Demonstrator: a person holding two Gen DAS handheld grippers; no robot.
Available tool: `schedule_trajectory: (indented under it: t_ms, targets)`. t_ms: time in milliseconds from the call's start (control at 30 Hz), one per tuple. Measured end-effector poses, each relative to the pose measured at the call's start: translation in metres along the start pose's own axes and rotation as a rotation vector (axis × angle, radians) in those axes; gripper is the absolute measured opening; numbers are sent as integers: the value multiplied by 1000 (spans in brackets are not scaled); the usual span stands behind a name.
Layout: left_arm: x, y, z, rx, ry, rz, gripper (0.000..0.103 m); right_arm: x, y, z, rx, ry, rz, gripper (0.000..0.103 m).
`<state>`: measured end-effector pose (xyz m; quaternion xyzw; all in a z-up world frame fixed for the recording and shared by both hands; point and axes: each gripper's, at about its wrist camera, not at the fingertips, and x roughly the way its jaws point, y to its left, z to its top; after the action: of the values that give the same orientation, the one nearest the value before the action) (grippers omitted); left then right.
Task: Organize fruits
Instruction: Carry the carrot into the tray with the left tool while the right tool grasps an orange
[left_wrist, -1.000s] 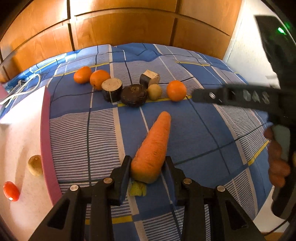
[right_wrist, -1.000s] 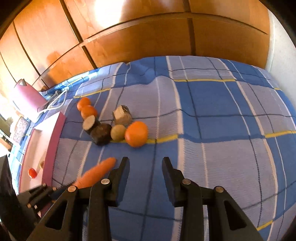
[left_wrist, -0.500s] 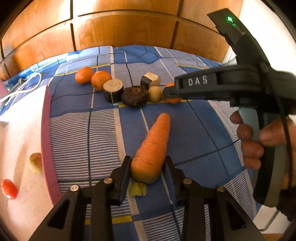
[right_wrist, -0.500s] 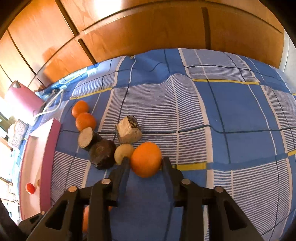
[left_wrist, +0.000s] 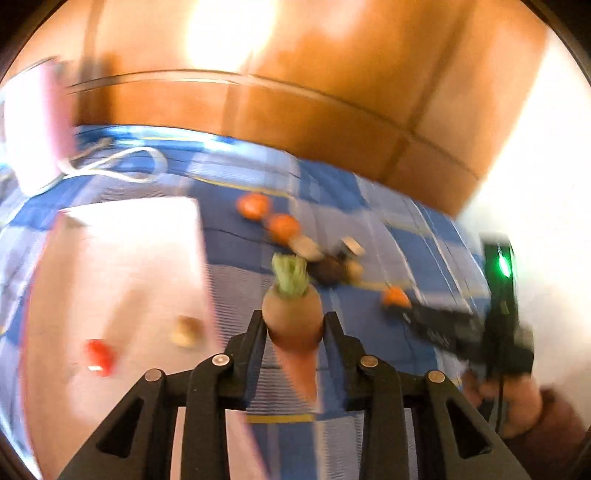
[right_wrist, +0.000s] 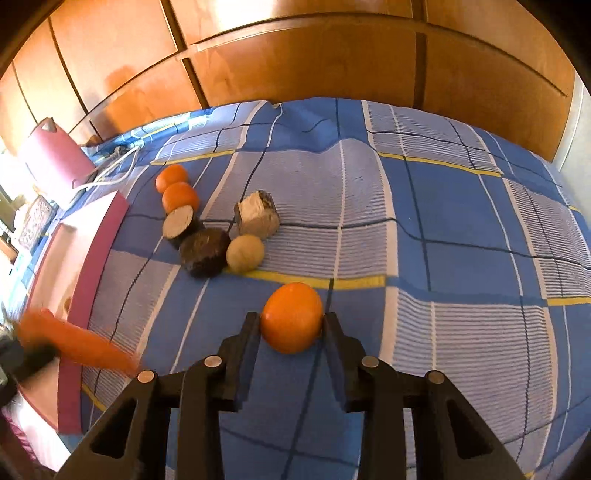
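My left gripper (left_wrist: 293, 326) is shut on a carrot (left_wrist: 293, 314), held in the air with its green top pointing away and its tip hanging down; the view is blurred. The carrot also shows in the right wrist view (right_wrist: 74, 343) beside the pink-rimmed tray (right_wrist: 96, 243). My right gripper (right_wrist: 291, 325) is shut on an orange (right_wrist: 291, 321) just above the blue checked bedspread (right_wrist: 443, 229). Two more oranges (right_wrist: 175, 190) lie further back.
A dark round piece (right_wrist: 205, 251), a cut round piece (right_wrist: 179, 225), a pale ball (right_wrist: 245, 253) and a cut block (right_wrist: 258, 216) lie clustered on the bedspread. The tray (left_wrist: 122, 266) holds a red tomato (left_wrist: 98, 356) and a pale item (left_wrist: 184, 330). A wooden wardrobe (right_wrist: 332, 55) stands behind.
My left gripper has lifted the carrot off the bedspread and swung left towards the tray. My right gripper has closed on the orange and drawn it away from the cluster.
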<state>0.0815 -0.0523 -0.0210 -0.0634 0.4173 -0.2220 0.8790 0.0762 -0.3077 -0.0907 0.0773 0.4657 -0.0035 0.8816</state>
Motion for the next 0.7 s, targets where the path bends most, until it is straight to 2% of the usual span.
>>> schedule_trajectory:
  t_ms: [133, 200, 300, 533, 567, 600, 667, 700]
  targets:
    - [-6, 41, 8, -87, -25, 113, 31, -4, 5, -5, -8, 3, -2, 34]
    - [-4, 62, 9, -114, -15, 196, 31, -5, 11, -7, -25, 4, -4, 34]
    - [-9, 82, 7, -159, -20, 232, 31, -7, 19, -9, -46, 3, 0, 34]
    - [-20, 103, -7, -222, -33, 333, 33, -13, 35, -16, -76, 6, 7, 34]
    - [-20, 107, -8, -238, -35, 344, 38, -14, 37, -17, -80, 6, 6, 34]
    - [-25, 109, -9, -247, -41, 347, 49, -15, 39, -17, -85, 4, 6, 34]
    - [-34, 111, -12, -246, -68, 369, 57, -17, 41, -18, -90, -1, 4, 34]
    - [-38, 110, -14, -240, -75, 375, 57, -19, 43, -18, -92, -5, 5, 34]
